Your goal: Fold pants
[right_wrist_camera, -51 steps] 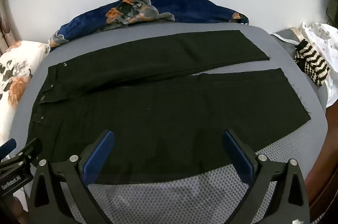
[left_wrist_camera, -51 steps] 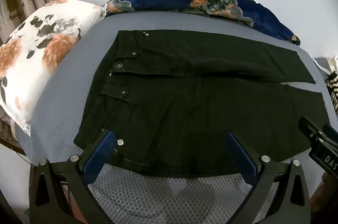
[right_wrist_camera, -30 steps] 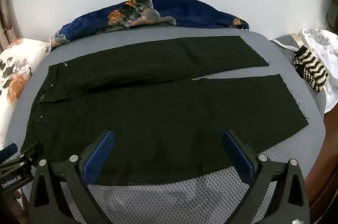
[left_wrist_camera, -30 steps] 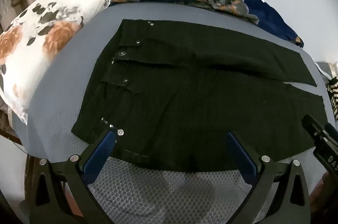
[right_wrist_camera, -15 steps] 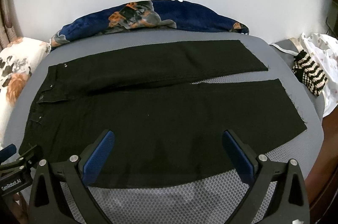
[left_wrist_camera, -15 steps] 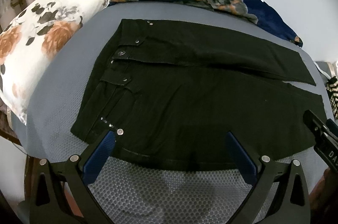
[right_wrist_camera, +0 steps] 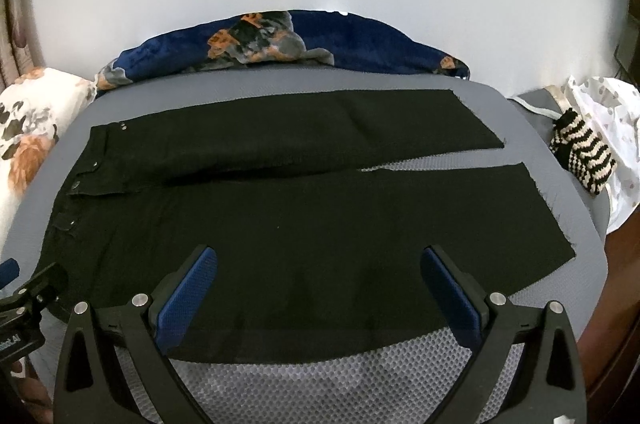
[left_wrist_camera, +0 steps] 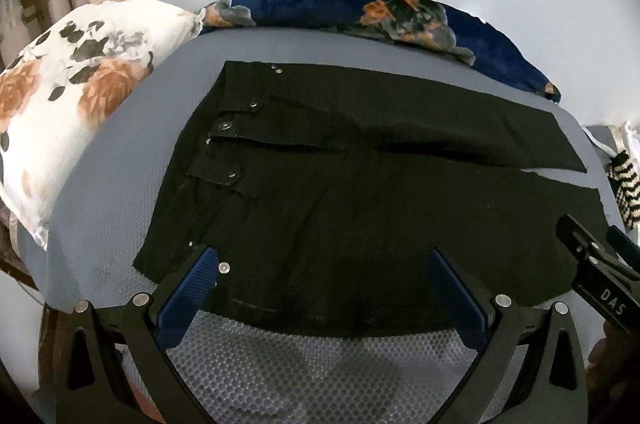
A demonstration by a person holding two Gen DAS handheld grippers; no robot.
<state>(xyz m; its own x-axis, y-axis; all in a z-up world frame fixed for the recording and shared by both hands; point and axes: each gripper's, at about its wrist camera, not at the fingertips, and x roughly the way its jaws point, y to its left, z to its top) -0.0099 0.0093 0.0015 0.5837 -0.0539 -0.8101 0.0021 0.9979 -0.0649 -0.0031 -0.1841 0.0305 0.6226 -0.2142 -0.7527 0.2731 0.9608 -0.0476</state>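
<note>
A grey bed with a honeycomb-mesh cover (left_wrist_camera: pixel 120 152) fills both views, and a pair of black trousers with small metal snaps (right_wrist_camera: pixel 304 224) lies spread flat across it, waistband toward the left end and the two legs running to the right, parted by a narrow wedge of grey near the hems. Along the far edge of the bed, against a plain pale wall, lies a dark blue plush blanket with orange and grey flowers (left_wrist_camera: pixel 360 8), and a white pillow printed with orange roses and dark leaves (left_wrist_camera: pixel 68 80) rests at the left end beside brown patterned curtains. To the right, off the trouser hems, sits a small black-and-cream striped knitted piece (right_wrist_camera: pixel 582 160) next to a white dotted cloth (right_wrist_camera: pixel 608 112). The left tool (left_wrist_camera: pixel 320 260) hangs over the near waistband corner with its blue-padded fingers spread wide, nothing between them (the left pad overlaps the cloth edge by a silver snap, though contact cannot be judged). The right tool (right_wrist_camera: pixel 318 260) hovers above the near edge of the closer leg, fingers likewise wide apart and empty. Each tool shows at the margin of the other's view.
</note>
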